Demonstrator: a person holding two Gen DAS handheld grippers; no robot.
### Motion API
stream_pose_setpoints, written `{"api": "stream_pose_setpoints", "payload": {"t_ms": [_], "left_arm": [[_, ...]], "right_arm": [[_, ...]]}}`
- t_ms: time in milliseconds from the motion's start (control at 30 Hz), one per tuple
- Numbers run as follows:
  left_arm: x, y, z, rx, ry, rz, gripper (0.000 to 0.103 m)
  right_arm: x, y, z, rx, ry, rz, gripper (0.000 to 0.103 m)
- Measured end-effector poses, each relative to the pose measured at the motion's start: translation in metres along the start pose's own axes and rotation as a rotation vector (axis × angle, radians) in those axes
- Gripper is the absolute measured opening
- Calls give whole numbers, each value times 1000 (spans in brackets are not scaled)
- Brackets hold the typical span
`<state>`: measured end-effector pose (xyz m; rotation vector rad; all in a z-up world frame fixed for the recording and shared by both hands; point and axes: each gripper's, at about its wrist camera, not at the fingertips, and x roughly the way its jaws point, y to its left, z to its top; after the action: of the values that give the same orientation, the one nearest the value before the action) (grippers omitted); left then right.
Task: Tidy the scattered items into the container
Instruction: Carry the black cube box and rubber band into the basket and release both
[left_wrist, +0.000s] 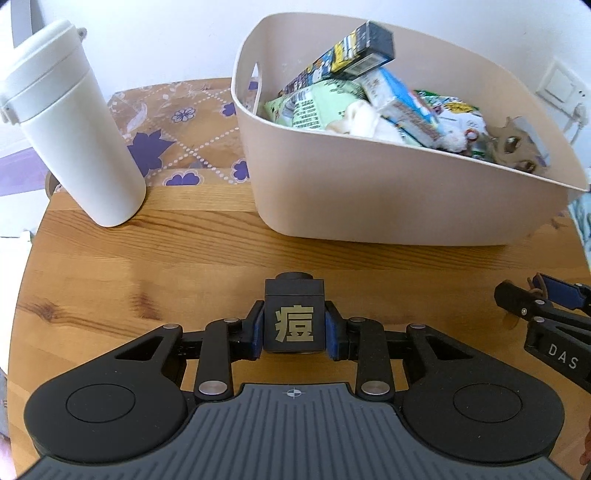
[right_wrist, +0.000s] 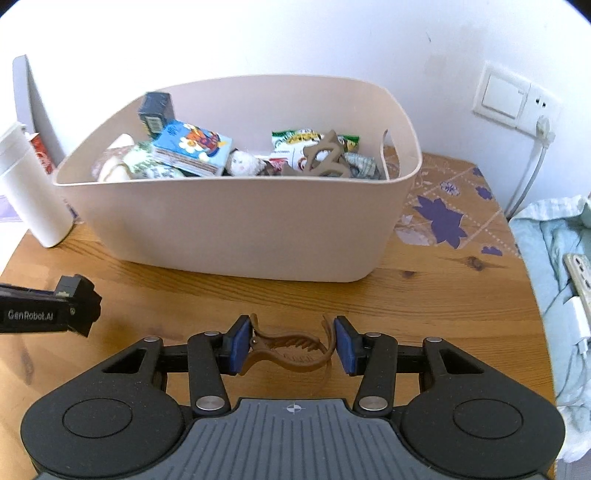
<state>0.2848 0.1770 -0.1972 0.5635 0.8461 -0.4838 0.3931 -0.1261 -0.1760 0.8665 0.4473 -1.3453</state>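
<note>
Visibly, left tongs (left_wrist: 294, 328) clamp a black block (left_wrist: 294, 319) marked "痘"; right tongs (right_wrist: 291, 345), "DAS"-lettered, pinch a brown hair clip (right_wrist: 288, 349).

Wooden table (right_wrist: 424, 295) (bin (right_wrist: 236, 229), tumbler (left_wrist: 81, 140))

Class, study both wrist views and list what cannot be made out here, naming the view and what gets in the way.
- Lower contents of the container: both views, hidden by its front wall and the items piled on top.
- Bottom of the black block: left wrist view, behind the left gripper.
- Print on the snack packets: too small and blurred.
- Phone on the blue cloth: right wrist view, cut off by the edge.
</note>
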Motion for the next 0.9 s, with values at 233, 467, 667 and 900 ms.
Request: {"api": "stream_pose_setpoints", "payload": {"t_ms": [233, 467, 667, 900], "left_arm": [[-34, 7, -4, -30, -46, -21, 32], [-66, 24, 14, -31, -138, -13, 32], [-94, 38, 36, -72, -228, -20, 32], [-106, 31, 74, -84, -306, -39, 32]], "right_arm": [[-48, -9, 2, -44, -40, 21, 45], [-85, -18, 26, -95, -138, 23, 45], [-104, -21, 51, -112, -223, 22, 45], [-96, -22, 96, -97, -287, 9, 45]]}}
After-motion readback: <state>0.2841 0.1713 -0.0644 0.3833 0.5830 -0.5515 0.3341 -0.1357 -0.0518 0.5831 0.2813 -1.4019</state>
